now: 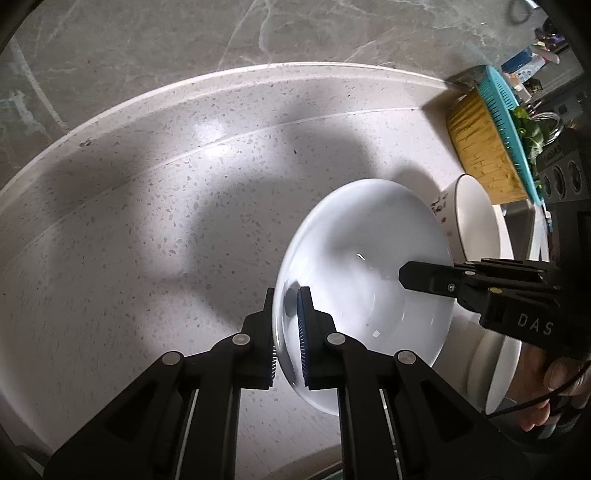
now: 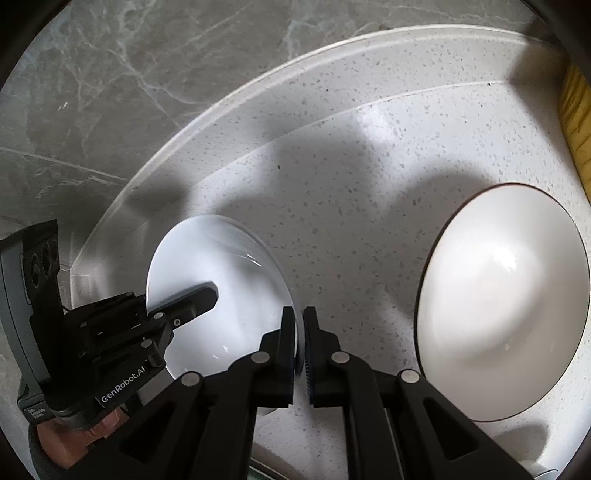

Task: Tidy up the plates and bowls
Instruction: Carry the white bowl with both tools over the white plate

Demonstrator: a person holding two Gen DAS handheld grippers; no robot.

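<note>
A plain white bowl (image 1: 364, 273) (image 2: 221, 284) is held above the speckled counter by both grippers. My left gripper (image 1: 286, 314) is shut on its left rim, one finger inside and one outside. My right gripper (image 2: 300, 332) is shut on its right rim; it shows in the left wrist view (image 1: 424, 277) reaching over the bowl. The left gripper shows in the right wrist view (image 2: 192, 302). A second white bowl with a dark rim (image 2: 502, 299) (image 1: 476, 221) stands to the right on the counter. Another white dish (image 1: 495, 373) lies partly under the held bowl.
A yellow ribbed container (image 1: 480, 144) with a teal colander (image 1: 509, 122) holding greens stands at the far right. A grey marble wall (image 1: 221, 33) rises behind the counter's raised back edge (image 1: 184, 92). Bottles and clutter sit far right.
</note>
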